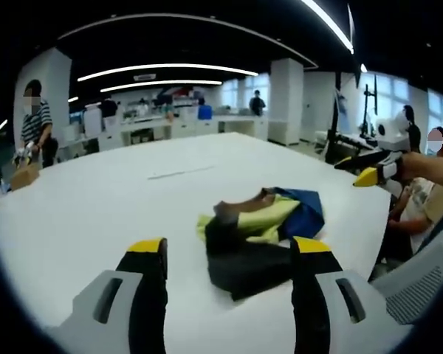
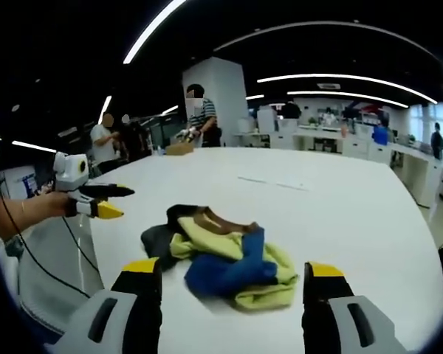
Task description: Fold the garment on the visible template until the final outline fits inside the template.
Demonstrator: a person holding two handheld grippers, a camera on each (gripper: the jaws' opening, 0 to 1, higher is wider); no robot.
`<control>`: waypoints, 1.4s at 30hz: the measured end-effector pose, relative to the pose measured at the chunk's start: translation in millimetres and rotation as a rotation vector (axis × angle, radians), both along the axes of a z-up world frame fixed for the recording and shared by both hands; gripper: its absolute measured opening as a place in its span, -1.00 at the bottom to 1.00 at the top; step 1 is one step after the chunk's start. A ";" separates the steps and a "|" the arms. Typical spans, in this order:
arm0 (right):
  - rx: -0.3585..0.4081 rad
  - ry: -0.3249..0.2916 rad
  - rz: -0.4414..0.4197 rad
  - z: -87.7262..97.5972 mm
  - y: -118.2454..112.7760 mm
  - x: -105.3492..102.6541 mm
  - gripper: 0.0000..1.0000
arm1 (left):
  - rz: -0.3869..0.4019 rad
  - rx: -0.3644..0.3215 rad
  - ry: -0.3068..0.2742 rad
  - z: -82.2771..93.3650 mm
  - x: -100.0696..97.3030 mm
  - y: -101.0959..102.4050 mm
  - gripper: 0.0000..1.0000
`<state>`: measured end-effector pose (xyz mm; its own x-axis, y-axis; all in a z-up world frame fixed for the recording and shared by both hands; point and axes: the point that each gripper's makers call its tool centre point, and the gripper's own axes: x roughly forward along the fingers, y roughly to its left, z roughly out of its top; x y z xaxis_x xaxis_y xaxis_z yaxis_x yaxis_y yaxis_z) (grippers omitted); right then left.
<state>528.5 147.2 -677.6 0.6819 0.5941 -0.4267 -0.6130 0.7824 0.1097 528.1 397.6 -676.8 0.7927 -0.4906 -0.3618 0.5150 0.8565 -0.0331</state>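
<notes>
A crumpled garment (image 1: 258, 236) of black, yellow-green, blue and brown cloth lies bunched on the white table (image 1: 96, 214), just beyond my left gripper (image 1: 229, 249). That gripper is open, with nothing between its yellow-tipped jaws. In the right gripper view the same garment (image 2: 225, 258) lies ahead of my right gripper (image 2: 235, 269), which is also open and holds nothing. The right gripper (image 1: 369, 175) comes in at the table's far right edge, and the left gripper (image 2: 103, 200) hovers off the table's left edge. A faint thin line (image 1: 181, 173) marks the table behind the garment.
A person (image 1: 35, 125) stands at the far end of the table beside a cardboard box (image 1: 22, 177). Another person sits by a mesh chair (image 1: 421, 273) at the right edge. Desks and monitors fill the room behind. White tabletop (image 2: 354, 214) spreads around the garment.
</notes>
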 end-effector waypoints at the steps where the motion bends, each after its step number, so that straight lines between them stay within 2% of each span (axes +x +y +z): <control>1: -0.005 0.002 0.005 -1.6 2.3 0.8 0.50 | 0.000 -0.005 0.001 -1.8 2.1 -0.9 0.24; 14: -0.036 0.033 0.027 -21.5 28.3 14.0 0.35 | 0.002 0.001 0.032 -23.9 21.3 -4.4 -0.06; 24: -0.111 0.053 0.042 -45.8 37.1 20.0 0.12 | -0.007 0.017 0.054 -38.4 33.8 -8.6 -0.20; 28: -0.118 0.071 0.050 -54.3 42.2 22.4 0.03 | -0.006 0.025 0.066 -44.2 40.5 -11.9 -0.27; 38: -0.158 0.066 0.000 -66.5 40.9 34.5 -0.18 | -0.023 0.035 0.094 -57.8 55.0 -23.4 -0.43; 42: -0.225 0.043 -0.016 -70.1 36.5 38.9 -0.33 | -0.017 0.041 0.120 -65.8 60.8 -25.7 -0.50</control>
<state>567.4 183.7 -747.7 0.6685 0.4705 -0.5760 -0.5992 0.7995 -0.0424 588.9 371.9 -742.6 0.7346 -0.4862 -0.4732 0.5235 0.8499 -0.0604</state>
